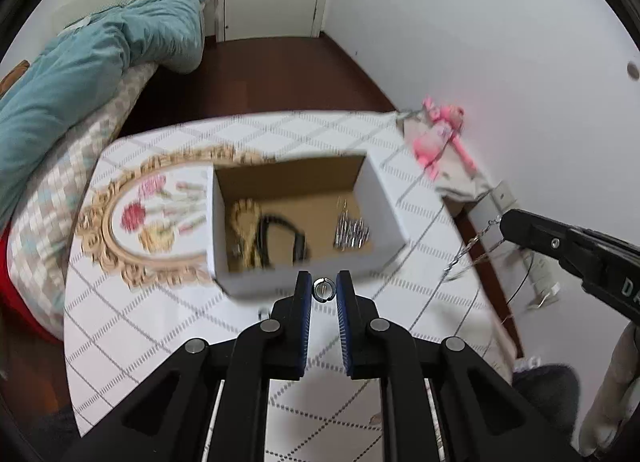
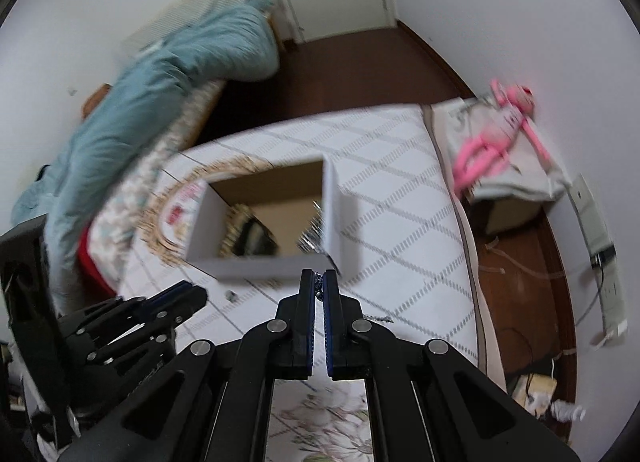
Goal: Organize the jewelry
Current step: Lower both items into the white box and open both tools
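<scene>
**Two pieces in the air, the box already part filled**

From where I stand the sorting looks well under way but not finished. The open cardboard box (image 1: 296,217) sits on the quilted white worktop (image 1: 400,189), and inside it lie a gold chain (image 1: 242,227) at the left, a dark strap-like piece (image 1: 280,236) in the middle and a cluster of silver pieces (image 1: 352,234) at the right.

The left hand-held gripper (image 1: 323,289) hovers just short of the box's near wall, its fingers drawn in on a small silver ring (image 1: 323,289). The right hand-held gripper (image 2: 319,290) is pressed together on a thin silver chain (image 1: 472,248), which dangles from its tip off to the right of the box, beyond the worktop's edge.

Both pieces are yet to go in, I judge. An ornate gold-framed tray (image 1: 120,229) lies beside the box on the left; motion blur hides whether it holds more jewelry. A tiny object (image 2: 230,294) lies on the worktop near the box and may need collecting too.
</scene>
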Motion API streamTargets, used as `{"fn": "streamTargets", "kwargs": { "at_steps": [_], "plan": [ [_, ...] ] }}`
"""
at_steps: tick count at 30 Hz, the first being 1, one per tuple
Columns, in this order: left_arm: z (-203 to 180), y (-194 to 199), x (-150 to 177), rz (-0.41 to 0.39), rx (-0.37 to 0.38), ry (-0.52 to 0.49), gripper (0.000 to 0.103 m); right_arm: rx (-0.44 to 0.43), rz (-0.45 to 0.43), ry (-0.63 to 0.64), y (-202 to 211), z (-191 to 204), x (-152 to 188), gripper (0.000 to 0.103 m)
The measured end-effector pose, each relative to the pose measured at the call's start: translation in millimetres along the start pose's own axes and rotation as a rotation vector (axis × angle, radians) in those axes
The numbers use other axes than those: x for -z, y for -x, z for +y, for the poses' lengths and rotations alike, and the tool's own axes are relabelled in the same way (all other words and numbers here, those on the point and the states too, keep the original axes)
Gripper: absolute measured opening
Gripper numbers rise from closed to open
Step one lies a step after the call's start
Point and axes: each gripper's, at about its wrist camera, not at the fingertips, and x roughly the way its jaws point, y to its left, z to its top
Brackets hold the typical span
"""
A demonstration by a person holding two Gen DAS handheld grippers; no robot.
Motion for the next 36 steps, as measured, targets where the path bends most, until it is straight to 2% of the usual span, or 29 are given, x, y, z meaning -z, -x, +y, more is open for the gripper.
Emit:
{"fn": "streamTargets", "kwargs": {
  "at_steps": [6,11,20,23,26,27,29,31,32,33,35,36],
  "plan": [
    [20,-8,-48,0.016,0.037,0.032,0.01,-0.035,-0.026,0.077,5,28,-49,0.004],
    [37,-35,-76,0.062,0.047,0.068,0.01,-0.047,0.059,0.106,-43,41,-78,0.004],
    [57,-90,-95,0.194,0.082,0.142,0.012,-0.011,0.174,0.081,-122,25,-94,0.004],
    [63,-98,-100,0.215,0.06,0.16,0.024,-0.002,0.223,0.06,-142,17,-95,0.004],
    [70,-97,-101,0.199,0.029,0.17,0.058,0.012,0.256,0.045,-154,11,-93,0.005],
    [72,-95,-101,0.187,0.015,0.171,0.062,0.02,0.261,0.043,-155,10,-92,0.005],
    [76,-91,-99,0.173,-0.024,0.166,0.064,0.022,0.26,0.046,-155,10,-88,0.006],
    [80,-86,-94,0.16,-0.062,0.168,0.07,0.042,0.247,0.057,-151,11,-85,0.011],
    [82,-84,-91,0.154,-0.076,0.17,0.075,0.051,0.235,0.062,-147,11,-83,0.023],
    [83,-83,-88,0.147,-0.082,0.171,0.075,0.059,0.225,0.065,-144,11,-82,0.039],
    [85,-78,-80,0.129,-0.123,0.167,0.077,0.08,0.194,0.068,-137,12,-79,0.058],
    [85,-77,-76,0.121,-0.144,0.16,0.084,0.098,0.182,0.074,-133,12,-78,0.063]
  ]
}}
